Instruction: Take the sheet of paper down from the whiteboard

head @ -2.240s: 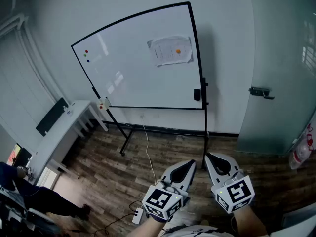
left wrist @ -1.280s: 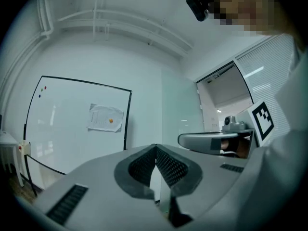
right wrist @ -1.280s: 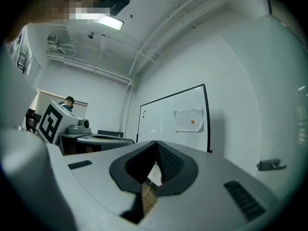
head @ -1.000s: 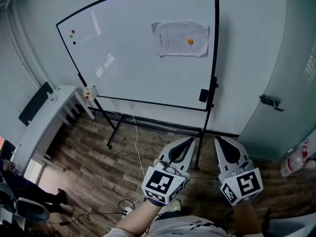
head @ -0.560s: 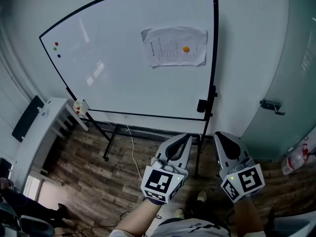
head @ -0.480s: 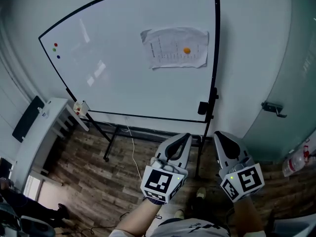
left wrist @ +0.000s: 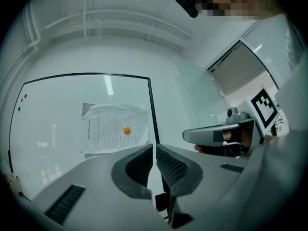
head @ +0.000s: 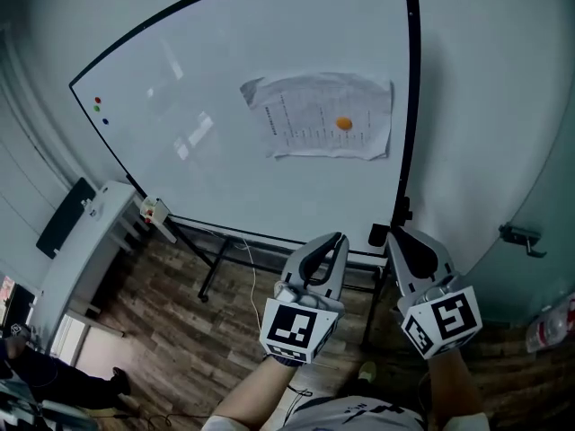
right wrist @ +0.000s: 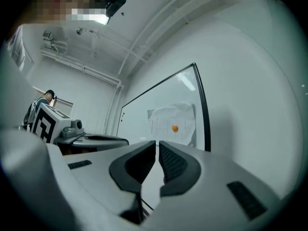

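On the whiteboard (head: 180, 106), well apart from left gripper (head: 336, 239) and right gripper (head: 396, 234), fingers (left wrist: 139, 166) shut, empty: sheet of paper (head: 305, 133) under orange magnet (head: 344, 124).

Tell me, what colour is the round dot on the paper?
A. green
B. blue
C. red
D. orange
D: the dot near the middle of the paper on the whiteboard is orange.
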A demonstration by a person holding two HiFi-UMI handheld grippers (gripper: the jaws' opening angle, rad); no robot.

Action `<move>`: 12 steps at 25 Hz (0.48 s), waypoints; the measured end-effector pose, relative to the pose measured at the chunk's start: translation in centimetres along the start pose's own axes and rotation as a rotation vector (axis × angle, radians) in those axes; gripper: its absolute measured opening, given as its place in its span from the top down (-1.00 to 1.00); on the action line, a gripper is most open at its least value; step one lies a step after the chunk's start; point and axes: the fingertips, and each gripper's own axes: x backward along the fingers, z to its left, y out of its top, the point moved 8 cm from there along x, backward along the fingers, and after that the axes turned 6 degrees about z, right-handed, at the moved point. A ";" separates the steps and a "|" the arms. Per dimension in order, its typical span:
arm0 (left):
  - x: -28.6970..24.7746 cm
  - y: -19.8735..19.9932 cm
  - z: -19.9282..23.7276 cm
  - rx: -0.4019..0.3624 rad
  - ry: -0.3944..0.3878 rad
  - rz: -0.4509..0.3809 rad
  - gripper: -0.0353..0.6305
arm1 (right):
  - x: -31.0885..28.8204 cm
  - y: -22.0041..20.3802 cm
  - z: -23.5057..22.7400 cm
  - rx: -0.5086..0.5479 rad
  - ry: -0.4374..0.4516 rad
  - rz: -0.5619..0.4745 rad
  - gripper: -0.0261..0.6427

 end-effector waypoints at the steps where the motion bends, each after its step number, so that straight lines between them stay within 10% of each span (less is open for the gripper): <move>1: -1.3 0.2 0.4 -0.012 0.019 -0.001 0.85 | -0.9 0.0 -1.1 -0.003 0.007 -0.002 0.88; 12: -10.8 1.7 4.3 -0.177 0.178 0.045 0.70 | -8.5 -0.4 -8.1 -0.016 0.047 0.000 0.70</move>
